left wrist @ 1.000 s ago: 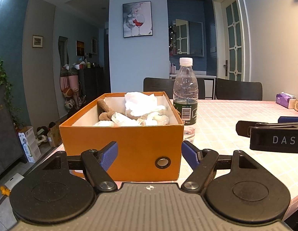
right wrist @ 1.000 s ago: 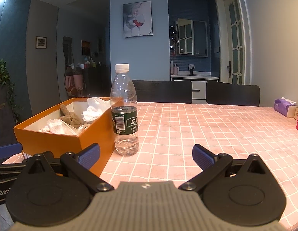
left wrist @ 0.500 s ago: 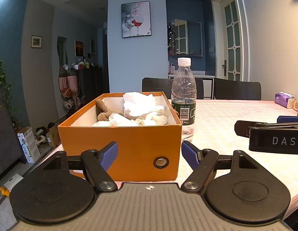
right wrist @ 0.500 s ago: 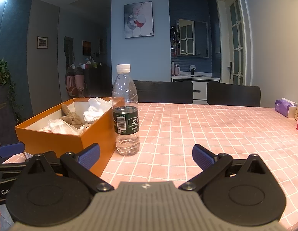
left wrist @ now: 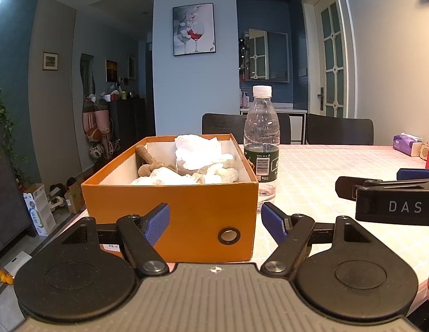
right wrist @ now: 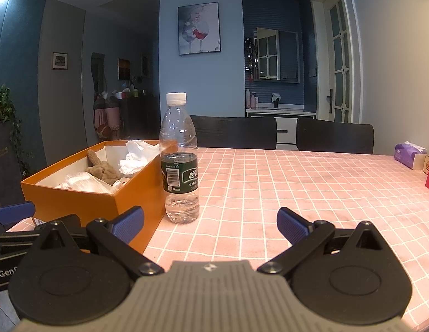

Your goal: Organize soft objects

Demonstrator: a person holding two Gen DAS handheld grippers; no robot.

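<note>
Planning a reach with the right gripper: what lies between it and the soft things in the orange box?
In the right wrist view, the orange box's near wall stands between the right gripper and the soft things; the water bottle stands beside it.

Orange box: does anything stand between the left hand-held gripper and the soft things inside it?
Only the orange box's own near wall. The left hand-held gripper is open and low before it; the plush toy and white cloths lie behind it. From above, nothing visible blocks them.
</note>
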